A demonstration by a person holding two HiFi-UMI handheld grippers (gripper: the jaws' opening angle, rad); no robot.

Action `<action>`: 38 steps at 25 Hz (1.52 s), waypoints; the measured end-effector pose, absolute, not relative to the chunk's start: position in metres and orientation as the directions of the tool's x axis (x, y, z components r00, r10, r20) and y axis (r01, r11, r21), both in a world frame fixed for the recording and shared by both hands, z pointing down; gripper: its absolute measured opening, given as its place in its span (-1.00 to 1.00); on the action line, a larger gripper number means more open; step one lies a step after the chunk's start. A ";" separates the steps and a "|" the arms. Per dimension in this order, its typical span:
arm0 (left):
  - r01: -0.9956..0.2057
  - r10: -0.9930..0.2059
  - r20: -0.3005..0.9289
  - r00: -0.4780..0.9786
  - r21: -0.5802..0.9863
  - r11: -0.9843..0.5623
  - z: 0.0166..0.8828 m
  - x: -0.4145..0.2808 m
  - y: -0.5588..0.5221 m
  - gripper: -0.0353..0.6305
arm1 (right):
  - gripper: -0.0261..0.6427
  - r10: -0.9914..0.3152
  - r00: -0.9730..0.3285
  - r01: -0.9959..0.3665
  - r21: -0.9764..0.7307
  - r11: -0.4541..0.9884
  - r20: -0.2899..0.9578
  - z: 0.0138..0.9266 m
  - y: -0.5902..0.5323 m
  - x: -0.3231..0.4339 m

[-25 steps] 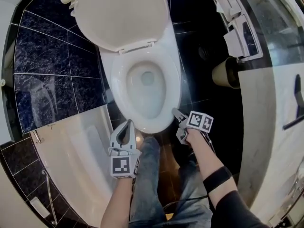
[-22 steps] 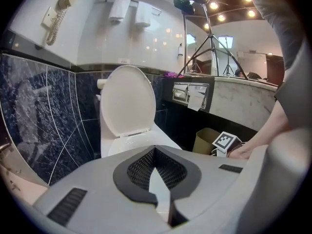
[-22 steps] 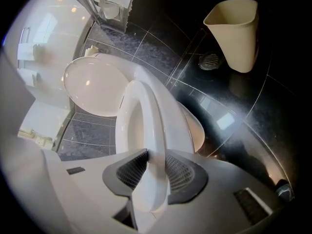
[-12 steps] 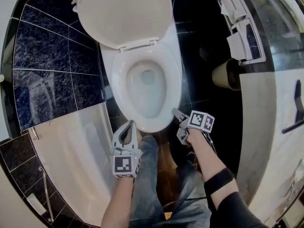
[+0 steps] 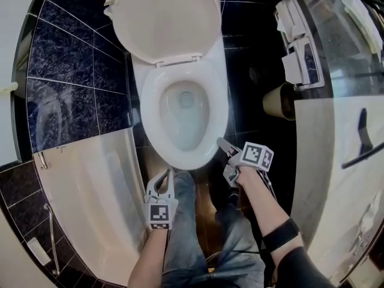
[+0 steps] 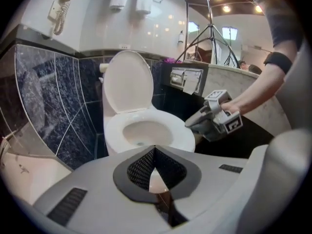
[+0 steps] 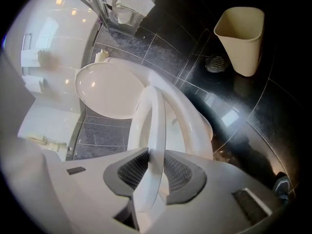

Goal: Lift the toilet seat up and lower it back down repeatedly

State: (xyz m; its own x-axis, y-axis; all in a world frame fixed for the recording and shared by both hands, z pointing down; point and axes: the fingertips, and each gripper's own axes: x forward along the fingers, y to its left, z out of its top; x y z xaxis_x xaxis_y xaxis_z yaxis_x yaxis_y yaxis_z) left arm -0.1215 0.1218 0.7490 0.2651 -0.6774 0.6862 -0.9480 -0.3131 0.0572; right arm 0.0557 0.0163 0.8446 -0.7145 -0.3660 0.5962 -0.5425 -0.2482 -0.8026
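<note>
The white toilet (image 5: 180,110) stands with its lid (image 5: 168,20) raised against the wall. My right gripper (image 5: 221,143) is at the front right of the toilet seat (image 5: 210,110). In the right gripper view the seat's edge (image 7: 153,126) runs between the pads (image 7: 181,172), lifted a little off the bowl rim. The right gripper (image 7: 152,174) is shut on it, and its jaws have just been closing. My left gripper (image 5: 167,174) hangs below the bowl's front, over the person's leg, touching nothing. In the left gripper view its pads (image 6: 141,167) meet at the tip, shut and empty.
A beige waste bin (image 5: 277,101) stands on the dark floor to the toilet's right, near a floor drain (image 7: 216,62). Paper holders (image 5: 300,47) hang on the right wall. A white bathtub (image 5: 90,191) lies at the left. The person's jeans-clad legs (image 5: 192,239) are below the bowl.
The left gripper has drawn back from the bowl's front toward the person's legs and sunk lower. The right gripper stays on the seat's front right edge.
</note>
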 end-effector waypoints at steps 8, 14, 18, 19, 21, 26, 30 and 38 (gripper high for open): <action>-0.958 -0.575 0.771 0.272 0.164 -0.234 0.786 -0.105 0.130 -0.92 | -0.53 -0.370 -0.719 -0.536 -0.808 -0.245 0.588 0.794 -0.001 0.052; -0.958 -0.619 0.733 0.283 0.179 -0.226 0.765 -0.100 0.094 -0.93 | -0.51 -0.383 -0.718 -0.525 -0.813 -0.251 0.582 0.779 -0.007 0.049; -0.959 -0.630 0.723 0.283 0.190 -0.212 0.750 -0.101 0.087 -0.93 | -0.49 -0.383 -0.716 -0.548 -0.810 -0.210 0.584 0.766 -0.015 0.049; -0.960 -0.633 0.722 0.279 0.190 -0.207 0.747 -0.102 0.085 -0.93 | -0.48 -0.384 -0.714 -0.552 -0.808 -0.205 0.585 0.762 -0.016 0.049; -0.965 -0.642 0.721 0.260 0.178 -0.191 0.741 -0.108 0.082 -0.93 | -0.48 -0.387 -0.711 -0.553 -0.807 -0.206 0.587 0.755 -0.019 0.047; -0.968 -0.665 0.704 0.249 0.184 -0.167 0.712 -0.115 0.063 -0.93 | -0.48 -0.393 -0.710 -0.548 -0.809 -0.212 0.584 0.725 -0.032 0.047; -0.969 -0.672 0.698 0.248 0.196 -0.154 0.684 -0.120 0.041 -0.93 | -0.53 -0.412 -0.712 -0.562 -0.813 -0.151 0.569 0.682 -0.045 0.050; -0.965 -0.705 0.658 0.263 0.191 -0.182 0.623 -0.130 -0.018 -0.93 | -0.87 -0.506 -0.650 -0.702 -0.704 0.112 0.568 0.585 -0.087 0.058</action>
